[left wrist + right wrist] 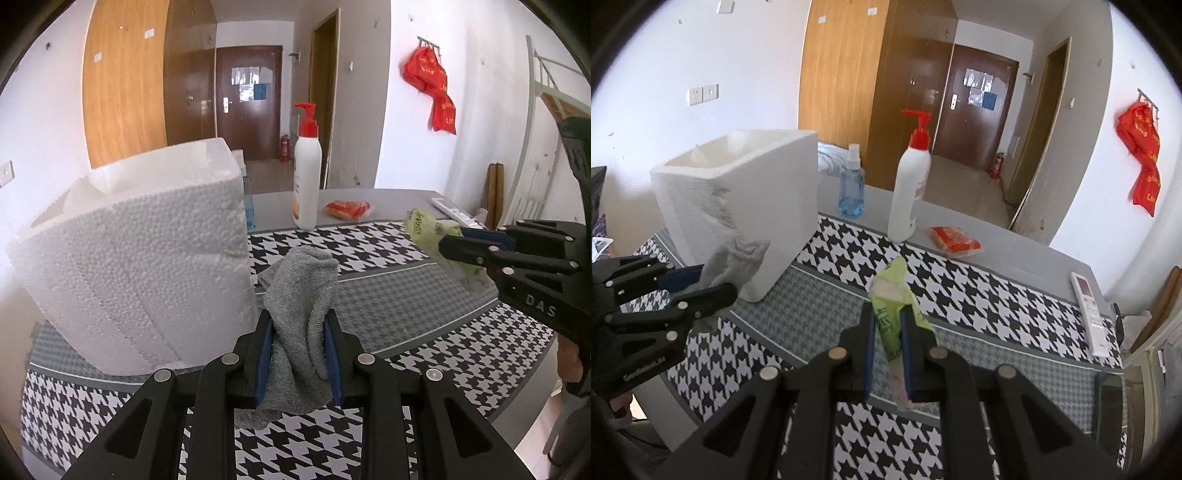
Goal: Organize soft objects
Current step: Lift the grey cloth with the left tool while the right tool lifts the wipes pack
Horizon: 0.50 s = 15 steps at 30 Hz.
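Note:
My left gripper is shut on a grey towelling cloth and holds it above the mat, just right of the white foam box. In the right wrist view the same gripper and cloth sit at the left, against the foam box. My right gripper is shut on a light green soft packet and holds it above the mat. In the left wrist view that gripper and packet are at the right.
A houndstooth mat covers the grey table. A white pump bottle with red top, a blue spray bottle, a red-orange packet and a white remote lie toward the back and right.

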### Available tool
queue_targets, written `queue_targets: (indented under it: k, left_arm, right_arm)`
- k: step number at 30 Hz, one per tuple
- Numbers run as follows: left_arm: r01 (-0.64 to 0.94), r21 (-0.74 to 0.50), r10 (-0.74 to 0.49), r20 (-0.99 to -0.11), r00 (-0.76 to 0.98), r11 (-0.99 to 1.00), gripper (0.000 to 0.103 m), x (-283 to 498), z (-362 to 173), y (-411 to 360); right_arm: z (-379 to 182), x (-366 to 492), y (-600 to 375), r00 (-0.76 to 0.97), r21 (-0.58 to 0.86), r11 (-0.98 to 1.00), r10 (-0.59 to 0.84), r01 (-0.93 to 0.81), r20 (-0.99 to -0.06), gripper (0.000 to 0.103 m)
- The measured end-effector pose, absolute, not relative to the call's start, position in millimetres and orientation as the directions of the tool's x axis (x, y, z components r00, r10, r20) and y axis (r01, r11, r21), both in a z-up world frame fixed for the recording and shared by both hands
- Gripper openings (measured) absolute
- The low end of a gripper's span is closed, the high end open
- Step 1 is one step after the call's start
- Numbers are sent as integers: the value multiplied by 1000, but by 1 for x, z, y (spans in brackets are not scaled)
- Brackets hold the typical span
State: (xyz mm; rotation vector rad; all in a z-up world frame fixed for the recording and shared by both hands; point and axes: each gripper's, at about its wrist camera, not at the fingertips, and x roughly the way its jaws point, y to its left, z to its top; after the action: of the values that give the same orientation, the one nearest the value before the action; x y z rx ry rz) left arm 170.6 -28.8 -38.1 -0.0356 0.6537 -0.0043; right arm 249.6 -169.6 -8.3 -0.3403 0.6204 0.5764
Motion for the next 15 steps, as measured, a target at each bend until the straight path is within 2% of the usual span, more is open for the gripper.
queue_targets:
  k: [15]
  left_arm:
    - [-27,-17,13,-548,837,999,28,152,-17,-25]
  right_arm:
    - [8,222,-182,700,-73,819,437,-569,-565,16]
